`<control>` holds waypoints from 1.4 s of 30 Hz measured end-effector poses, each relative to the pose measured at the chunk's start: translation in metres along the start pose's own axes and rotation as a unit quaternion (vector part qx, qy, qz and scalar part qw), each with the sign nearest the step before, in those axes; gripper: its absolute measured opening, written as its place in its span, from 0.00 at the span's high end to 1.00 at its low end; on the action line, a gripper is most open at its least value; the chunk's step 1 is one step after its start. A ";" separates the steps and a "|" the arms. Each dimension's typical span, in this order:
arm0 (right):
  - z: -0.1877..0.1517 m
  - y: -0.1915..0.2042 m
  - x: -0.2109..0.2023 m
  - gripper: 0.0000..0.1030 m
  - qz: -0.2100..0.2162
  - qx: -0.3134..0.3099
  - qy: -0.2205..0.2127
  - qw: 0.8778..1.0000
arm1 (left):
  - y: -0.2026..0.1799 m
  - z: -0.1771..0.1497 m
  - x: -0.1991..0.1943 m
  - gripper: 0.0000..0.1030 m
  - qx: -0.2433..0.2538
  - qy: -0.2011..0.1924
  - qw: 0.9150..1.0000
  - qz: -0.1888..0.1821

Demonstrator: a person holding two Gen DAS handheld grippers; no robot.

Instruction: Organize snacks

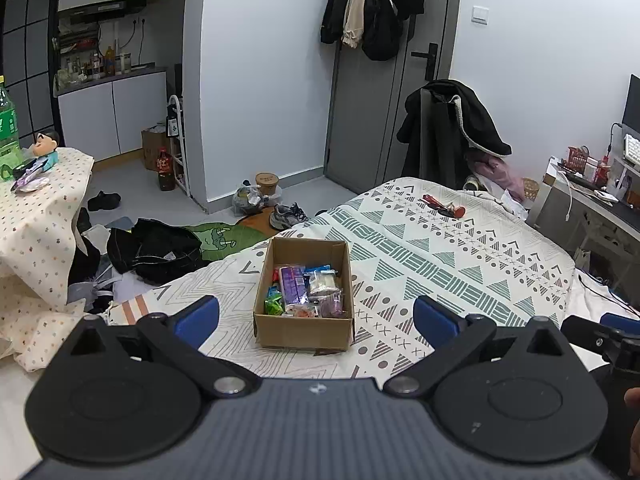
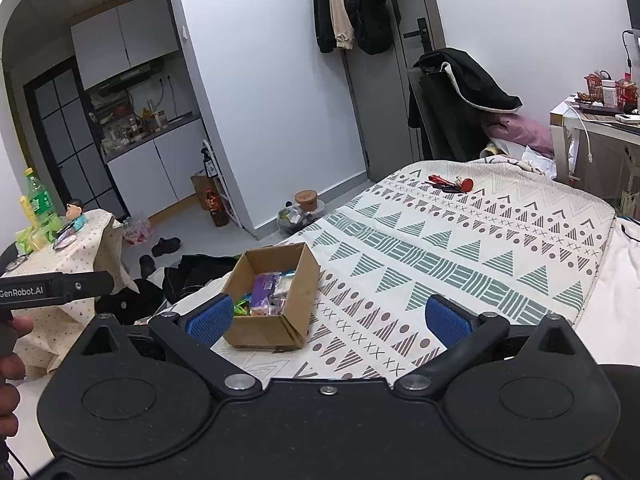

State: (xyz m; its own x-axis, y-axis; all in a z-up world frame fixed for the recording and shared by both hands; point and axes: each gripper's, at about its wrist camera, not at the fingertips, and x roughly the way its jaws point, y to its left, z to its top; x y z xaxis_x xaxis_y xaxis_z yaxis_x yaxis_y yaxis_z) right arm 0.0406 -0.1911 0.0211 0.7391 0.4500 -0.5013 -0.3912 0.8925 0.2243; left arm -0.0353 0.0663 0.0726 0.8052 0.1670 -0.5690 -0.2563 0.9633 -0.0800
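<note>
An open cardboard box (image 1: 304,330) stands on the patterned bedspread (image 1: 440,248), holding several snack packets: a purple packet (image 1: 292,285), a green one (image 1: 273,305) and a white one (image 1: 322,282). My left gripper (image 1: 316,318) is open, its blue pads on either side of the box and nearer the camera than it, holding nothing. In the right wrist view the same box (image 2: 272,328) lies just right of the left pad (image 2: 210,320). My right gripper (image 2: 330,320) is open and empty above the bedspread (image 2: 460,248).
A red object (image 1: 444,206) lies at the far end of the bed. A side table with a dotted cloth (image 1: 36,208) holds a green bottle (image 1: 8,128) and a figurine. Dark clothes (image 1: 152,252) and shoes litter the floor. A desk (image 2: 592,120) stands right.
</note>
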 end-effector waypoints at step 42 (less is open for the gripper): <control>-0.003 0.003 -0.004 0.00 -0.004 -0.005 0.006 1.000 | 0.003 -0.007 -0.005 0.00 -0.004 0.002 1.000 -0.013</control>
State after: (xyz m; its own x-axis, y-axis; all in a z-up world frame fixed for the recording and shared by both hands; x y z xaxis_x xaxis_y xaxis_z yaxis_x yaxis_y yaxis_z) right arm 0.0350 -0.1906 0.0217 0.7357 0.4428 -0.5124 -0.3917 0.8955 0.2115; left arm -0.0433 0.0667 0.0694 0.8095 0.1412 -0.5699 -0.2398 0.9655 -0.1014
